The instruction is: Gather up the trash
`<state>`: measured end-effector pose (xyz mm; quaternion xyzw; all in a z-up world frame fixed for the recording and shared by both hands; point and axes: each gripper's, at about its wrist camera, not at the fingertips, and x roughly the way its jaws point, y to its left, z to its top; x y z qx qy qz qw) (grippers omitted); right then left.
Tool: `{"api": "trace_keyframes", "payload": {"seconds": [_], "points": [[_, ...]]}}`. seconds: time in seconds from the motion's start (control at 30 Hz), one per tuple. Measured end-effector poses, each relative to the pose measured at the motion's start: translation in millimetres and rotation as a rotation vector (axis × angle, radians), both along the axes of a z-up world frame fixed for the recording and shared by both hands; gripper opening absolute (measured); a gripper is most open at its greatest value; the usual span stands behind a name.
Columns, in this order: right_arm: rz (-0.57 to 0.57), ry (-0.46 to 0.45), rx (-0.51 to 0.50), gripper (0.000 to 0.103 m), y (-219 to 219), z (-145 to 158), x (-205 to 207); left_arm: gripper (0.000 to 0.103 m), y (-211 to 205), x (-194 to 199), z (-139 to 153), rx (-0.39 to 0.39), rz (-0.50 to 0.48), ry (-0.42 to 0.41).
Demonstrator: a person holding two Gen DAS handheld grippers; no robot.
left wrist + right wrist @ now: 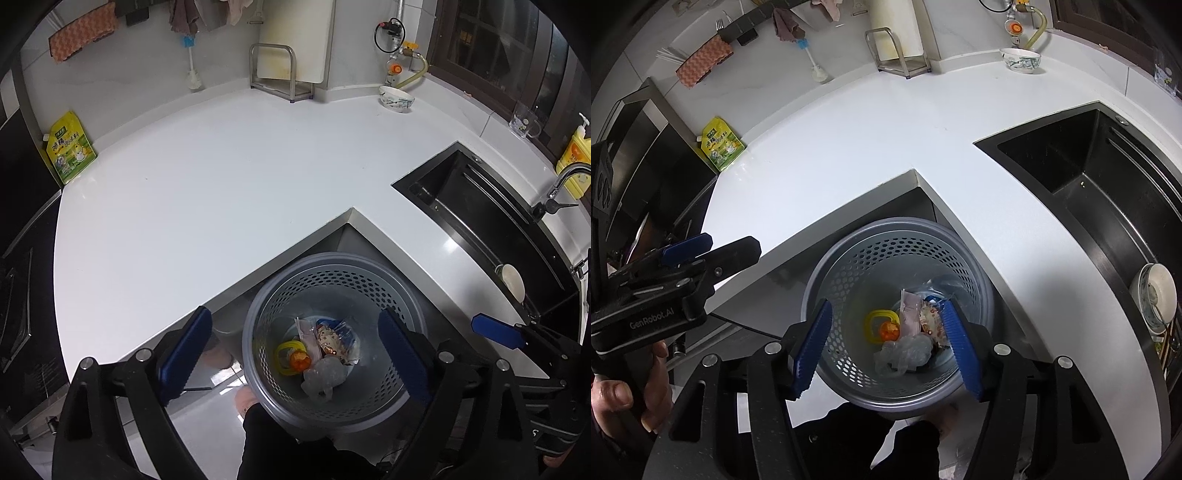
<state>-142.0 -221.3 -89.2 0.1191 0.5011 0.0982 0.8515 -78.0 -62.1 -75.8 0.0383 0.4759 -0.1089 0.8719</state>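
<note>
A grey perforated trash bin (369, 280) stands on the floor in the inner corner of the white counter (207, 192); it also shows in the right wrist view (849, 258). Inside lie a crumpled clear plastic bag (323, 376) (905, 350), snack wrappers (332, 339) (929, 317) and a yellow ring with an orange cap (295, 358) (882, 325). My left gripper (295, 354) is open and empty above the bin. My right gripper (888, 339) is open and empty above the bin. The left gripper also shows in the right wrist view (701, 247).
A black sink (491, 229) with a bowl (511, 282) is at the right. A yellow-green pouch (70, 147), a rack with a cutting board (284, 74), a patterned bowl (397, 99), a glass cup (524, 120) and a yellow soap bottle (576, 155) stand along the counter's back.
</note>
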Motion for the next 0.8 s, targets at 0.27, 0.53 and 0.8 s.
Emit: {"api": "trace_keyframes", "payload": {"seconds": [0.27,0.53,0.8], "points": [[0.003,0.002,-0.015,0.063,0.5,4.7,-3.0,0.096,-0.6,-2.1,4.9,0.011,0.005,-0.004],[0.01,-0.006,-0.022,0.064,2.0,7.0,-5.9,0.097,2.6,-1.5,6.4,0.029,0.024,-0.001],[0.009,-0.005,-0.025,0.064,2.1,7.3,-5.9,0.097,3.5,-1.1,7.4,0.038,0.036,-0.001]]}}
